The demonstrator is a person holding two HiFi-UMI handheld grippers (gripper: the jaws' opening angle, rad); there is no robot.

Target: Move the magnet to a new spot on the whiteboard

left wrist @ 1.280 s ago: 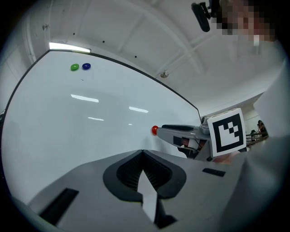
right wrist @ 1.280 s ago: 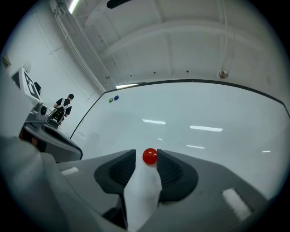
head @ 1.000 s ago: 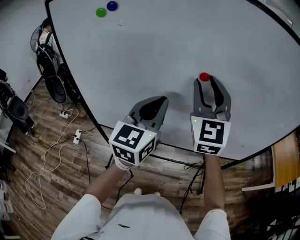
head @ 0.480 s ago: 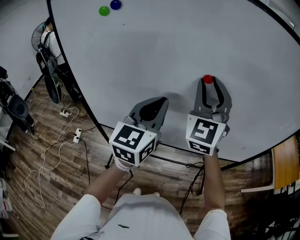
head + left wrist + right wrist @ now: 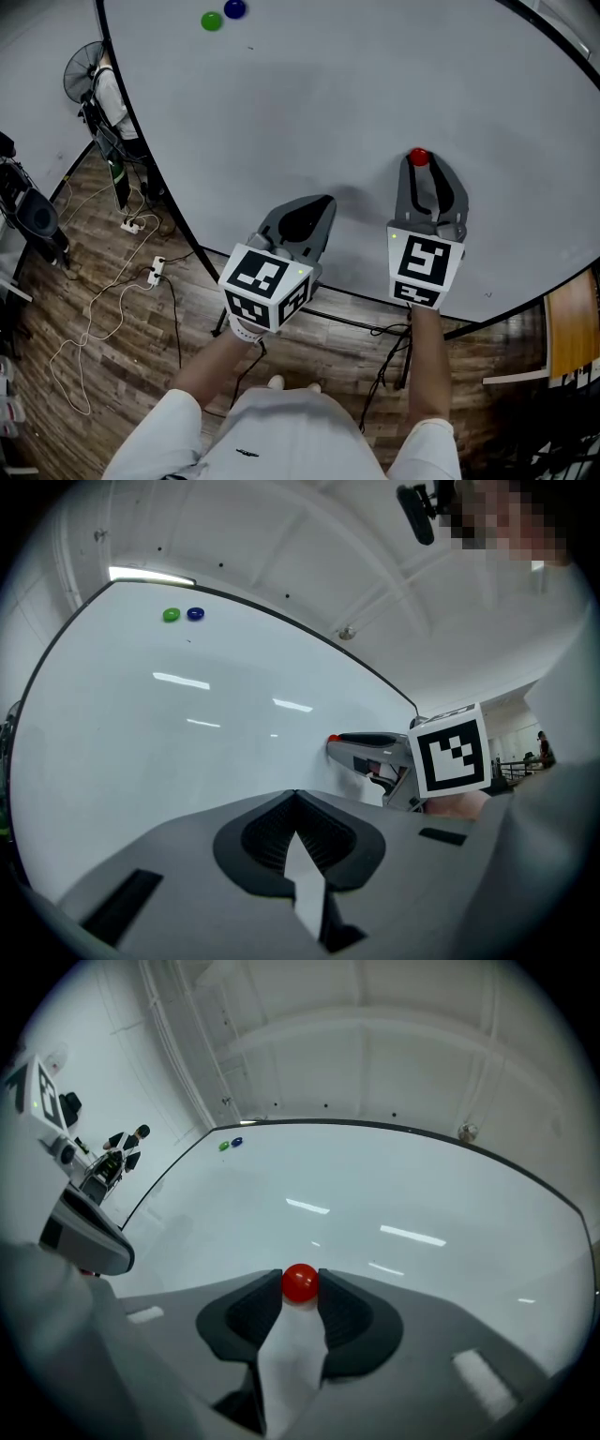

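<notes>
My right tool [image 5: 300,1277] had just been closing its jaws, which touched both sides of the red round magnet [image 5: 300,1284] on the glossy whiteboard [image 5: 403,1194].

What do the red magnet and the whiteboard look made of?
The red magnet looks plastic-cased and glossy, given its sharp highlight. The whiteboard seems a smooth, glossy coated panel, likely steel-backed since the magnet clings; ceiling lights mirror in it.
</notes>
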